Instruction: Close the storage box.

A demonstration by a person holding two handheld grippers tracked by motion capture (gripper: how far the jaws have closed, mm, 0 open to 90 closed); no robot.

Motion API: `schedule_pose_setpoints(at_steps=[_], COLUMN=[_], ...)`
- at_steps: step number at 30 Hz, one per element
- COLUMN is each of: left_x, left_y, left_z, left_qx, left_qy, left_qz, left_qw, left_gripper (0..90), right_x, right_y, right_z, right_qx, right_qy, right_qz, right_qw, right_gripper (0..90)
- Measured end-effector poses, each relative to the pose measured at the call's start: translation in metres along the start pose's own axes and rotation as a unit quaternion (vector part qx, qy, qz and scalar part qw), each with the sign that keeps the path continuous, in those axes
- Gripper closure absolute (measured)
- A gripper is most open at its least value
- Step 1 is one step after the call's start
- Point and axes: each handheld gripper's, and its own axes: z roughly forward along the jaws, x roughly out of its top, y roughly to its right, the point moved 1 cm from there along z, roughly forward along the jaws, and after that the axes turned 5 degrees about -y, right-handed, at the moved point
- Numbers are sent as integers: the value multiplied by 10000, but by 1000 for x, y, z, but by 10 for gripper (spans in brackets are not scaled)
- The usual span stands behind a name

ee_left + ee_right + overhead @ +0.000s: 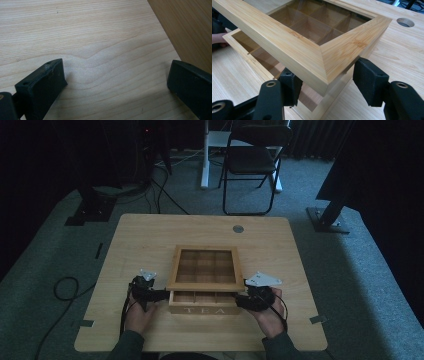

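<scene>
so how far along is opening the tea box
Partly done: the glass-paned lid is raised off the tea box, showing its front compartments. In hand: the right gripper straddles the lid's near corner, jaws open. The left gripper hangs open above the table beside the box. Left: swinging the lid fully back.

1. The table (pixel 150 235) lies under your left gripper (pixel 161 295) and your right gripper (pixel 241 301).
2. Its 1 round grommet hole (pixel 238 228) sits well ahead of your right gripper.
3. A black folding chair (pixel 252 160) stands on the grey carpet (pixel 360 270), far ahead of both.
4. A looped black cable (pixel 65 287) lies on the carpet, out left of your left gripper.
</scene>
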Motion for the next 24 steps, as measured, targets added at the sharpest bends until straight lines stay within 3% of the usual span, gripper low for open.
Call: schedule_pose_setpoints(at_steps=[24], left_x=[0], left_y=[0], left_z=[0], left_qx=[-1], left_qy=[-17], left_qz=[16], left_qw=[10000], left_gripper=[16], right_x=[-9], right_y=[-3], right_z=[9], right_qx=[59], right_qy=[-83], right_qz=[-49], right_qw=[9999], right_gripper=[412])
